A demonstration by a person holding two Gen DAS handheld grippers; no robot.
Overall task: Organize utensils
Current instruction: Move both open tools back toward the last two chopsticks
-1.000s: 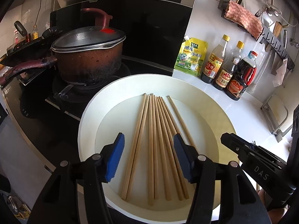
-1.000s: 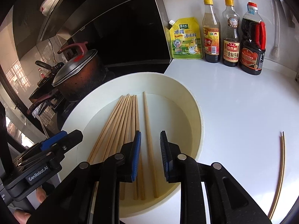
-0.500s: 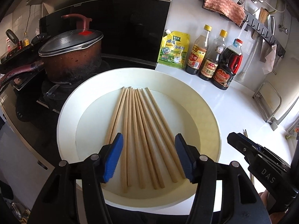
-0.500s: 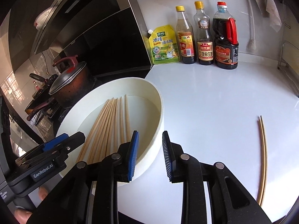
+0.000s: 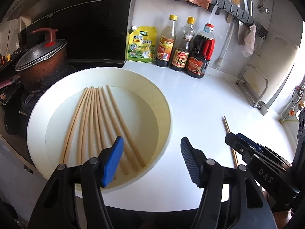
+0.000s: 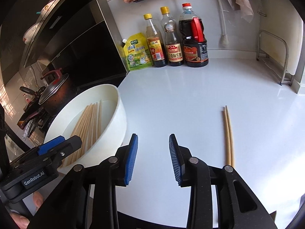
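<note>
Where the left wrist view looks down, the left tongs point(image 5: 151, 160) hang wide open and empty over the near rim of the white basin point(image 5: 167, 112). A fan of wooden chopsticks point(image 5: 99, 122) lies inside the basin. Right of the basin, a loose chopstick pair point(image 5: 229, 135) rests on the white surface point(image 5: 200, 99), partly hidden by the right tongs point(image 5: 242, 145).

Right wrist view: right tongs point(image 6: 152, 158) parted, gripping nothing, above bare surface point(image 6: 181, 95) between basin point(image 6: 118, 110) and chopstick pair point(image 6: 228, 135). Sauce bottles point(image 6: 173, 38) stand beyond the basin, against the wall.
</note>
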